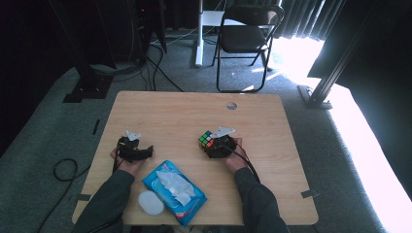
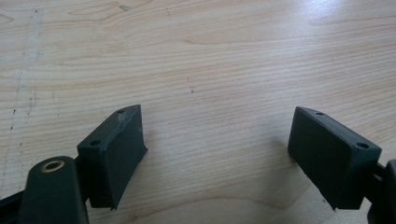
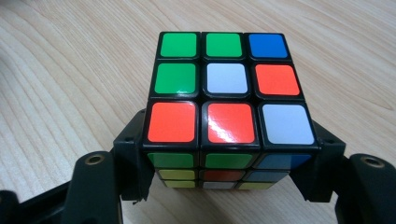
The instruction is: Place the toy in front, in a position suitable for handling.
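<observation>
A scrambled puzzle cube with green, white, red and blue stickers sits between the jaws of my right gripper, which press its two sides. In the high view the cube is near the table's middle, with the right gripper just behind it toward the person. My left gripper rests at the table's left; its jaws stand wide apart over bare wood, left gripper holding nothing.
A blue pack of wet wipes with a tissue pulled out lies near the front edge, a white lid beside it. The wooden table has a cable hole at the back. A folding chair stands beyond.
</observation>
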